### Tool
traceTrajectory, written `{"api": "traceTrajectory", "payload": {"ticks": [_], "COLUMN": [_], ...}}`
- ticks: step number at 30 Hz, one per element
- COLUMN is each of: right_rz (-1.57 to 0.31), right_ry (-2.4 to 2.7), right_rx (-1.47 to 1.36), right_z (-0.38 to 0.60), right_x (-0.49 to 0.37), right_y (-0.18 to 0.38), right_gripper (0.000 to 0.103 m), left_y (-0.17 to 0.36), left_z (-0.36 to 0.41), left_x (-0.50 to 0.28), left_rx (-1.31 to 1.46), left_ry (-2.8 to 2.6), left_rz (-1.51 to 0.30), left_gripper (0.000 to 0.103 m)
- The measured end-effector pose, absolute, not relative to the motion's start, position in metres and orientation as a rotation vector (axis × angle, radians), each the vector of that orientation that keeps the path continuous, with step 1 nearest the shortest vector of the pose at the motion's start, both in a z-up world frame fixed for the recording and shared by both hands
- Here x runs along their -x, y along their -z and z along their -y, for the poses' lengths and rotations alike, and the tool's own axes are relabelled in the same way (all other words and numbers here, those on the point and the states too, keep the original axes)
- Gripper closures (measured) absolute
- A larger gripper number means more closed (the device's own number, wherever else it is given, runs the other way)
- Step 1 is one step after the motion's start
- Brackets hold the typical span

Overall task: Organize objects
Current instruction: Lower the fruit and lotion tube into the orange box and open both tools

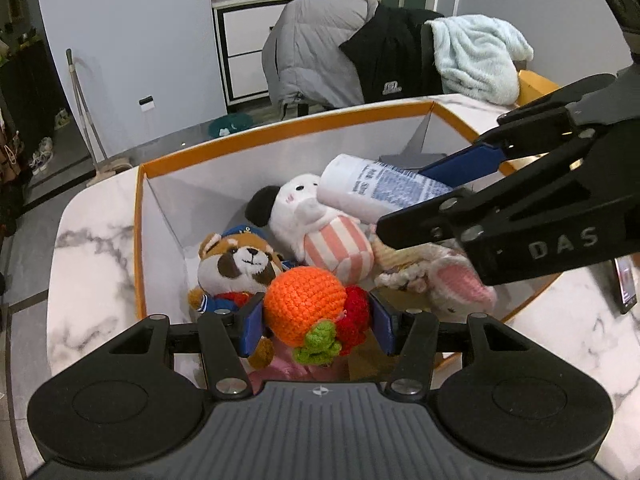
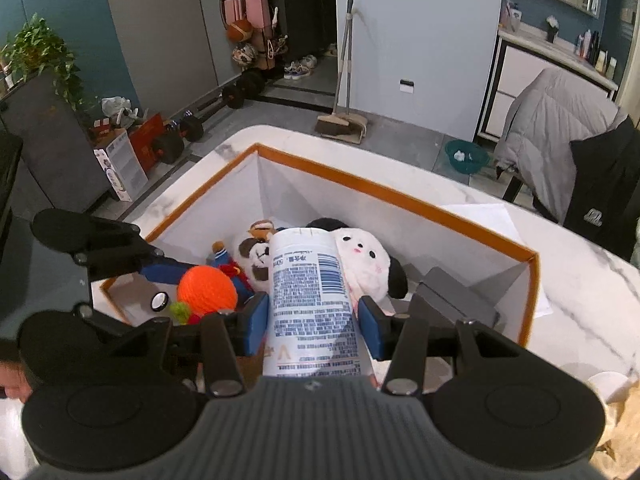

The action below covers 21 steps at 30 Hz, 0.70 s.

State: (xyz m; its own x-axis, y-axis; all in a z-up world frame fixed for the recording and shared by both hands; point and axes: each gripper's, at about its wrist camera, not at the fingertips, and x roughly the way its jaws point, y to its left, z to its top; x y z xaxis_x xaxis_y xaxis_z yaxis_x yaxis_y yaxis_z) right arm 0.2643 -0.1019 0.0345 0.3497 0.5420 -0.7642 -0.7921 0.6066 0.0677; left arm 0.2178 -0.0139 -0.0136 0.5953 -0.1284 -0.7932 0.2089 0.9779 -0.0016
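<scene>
Over an orange-rimmed box [image 1: 280,128] on the marble bench [image 1: 92,240], the left tool [image 1: 316,320] clamps a crocheted orange toy [image 1: 304,296]; at two o'clock, the right tool [image 2: 314,322] clamps a white tube [image 2: 308,292]. Next, likely: release both inside.

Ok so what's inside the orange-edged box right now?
In the box: a raccoon plush, a white dog plush and a knitted bunny. The held toy and tube cover whatever lies below.
</scene>
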Motion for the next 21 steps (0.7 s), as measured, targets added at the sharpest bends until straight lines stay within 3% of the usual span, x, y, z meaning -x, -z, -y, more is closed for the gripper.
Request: {"api": "traceTrajectory", "payload": {"ticks": [21], "right_rz": [-0.923], "right_ry": [-0.881], "right_rx": [0.305], "right_z": [0.083], "right_x": [-0.278], "right_y": [0.008], "right_gripper": [0.052], "left_y": [0.034], "left_z": [0.014], "left_x": [-0.232], "left_rx": [-0.07], "left_ry": [0.18], "left_rz": [-0.95], "left_gripper": [0.038]}}
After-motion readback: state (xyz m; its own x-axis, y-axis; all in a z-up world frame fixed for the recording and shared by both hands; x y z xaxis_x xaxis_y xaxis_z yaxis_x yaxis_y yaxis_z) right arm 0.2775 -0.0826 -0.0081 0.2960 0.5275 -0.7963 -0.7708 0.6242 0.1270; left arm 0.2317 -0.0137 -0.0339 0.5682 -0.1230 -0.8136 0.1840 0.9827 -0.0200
